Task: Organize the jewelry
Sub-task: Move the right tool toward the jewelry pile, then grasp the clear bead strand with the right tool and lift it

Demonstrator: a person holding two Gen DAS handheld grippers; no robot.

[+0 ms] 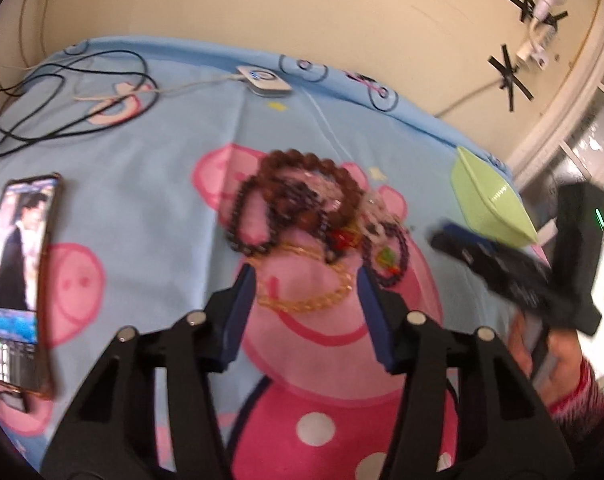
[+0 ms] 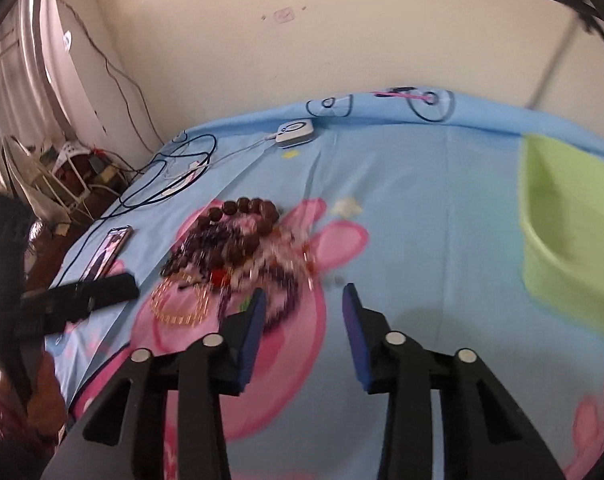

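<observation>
A tangled pile of bead bracelets (image 1: pixel 302 208) lies on the blue cartoon-pig bedsheet (image 1: pixel 161 200). It holds a large brown bead bracelet (image 1: pixel 302 160), dark purple strands (image 1: pixel 394 256) and a yellow bead bracelet (image 1: pixel 306 300). My left gripper (image 1: pixel 306 272) hovers over the yellow bracelet with its jaws apart and nothing pinched. In the right wrist view the pile (image 2: pixel 237 240) lies ahead and to the left. My right gripper (image 2: pixel 304 292) stands open over bare sheet just right of it. A light green tray (image 2: pixel 562 220) sits at the right, also visible as the green tray (image 1: pixel 490 204).
A phone (image 1: pixel 17 280) with a lit screen lies at the left. A white charger box (image 1: pixel 265 80) and black cables (image 1: pixel 81 92) lie near the far edge by the wall. A hand in a red sleeve (image 1: pixel 574 384) holds the right tool.
</observation>
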